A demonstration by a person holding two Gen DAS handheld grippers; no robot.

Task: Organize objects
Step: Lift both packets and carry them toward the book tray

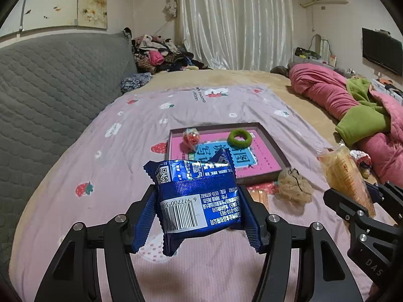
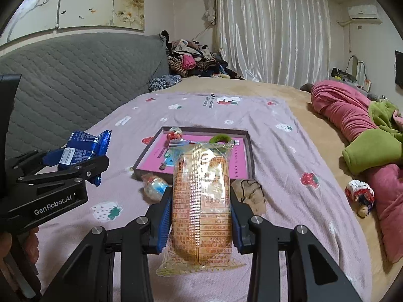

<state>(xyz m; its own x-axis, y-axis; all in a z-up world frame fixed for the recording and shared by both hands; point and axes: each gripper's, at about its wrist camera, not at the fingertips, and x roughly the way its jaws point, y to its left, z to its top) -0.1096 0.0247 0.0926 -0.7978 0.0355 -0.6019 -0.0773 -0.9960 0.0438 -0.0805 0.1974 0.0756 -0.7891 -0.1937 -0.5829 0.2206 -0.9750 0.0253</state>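
Observation:
My left gripper (image 1: 199,201) is shut on a blue foil snack packet (image 1: 199,191), held above the pink strawberry blanket (image 1: 113,176). My right gripper (image 2: 200,201) is shut on a clear-wrapped bread packet (image 2: 201,201) with orange print, also lifted off the blanket. Ahead lies a shallow dark-rimmed tray (image 1: 273,146) with a pink printed floor. In it sit a green fuzzy ring (image 1: 239,138) and a small red-and-white wrapped ball (image 1: 191,138). In the left wrist view the right gripper (image 1: 352,196) with the bread packet (image 1: 345,173) shows at the right. In the right wrist view the left gripper (image 2: 83,161) with the blue packet (image 2: 80,151) shows at the left.
A beige scrunchie (image 1: 293,183) and an orange wrapped item (image 1: 259,193) lie just before the tray. A small wrapped packet (image 2: 155,186) lies by the tray's near left corner. A pink and green quilt (image 1: 352,110) is heaped at the right, a grey headboard (image 1: 50,88) stands at the left.

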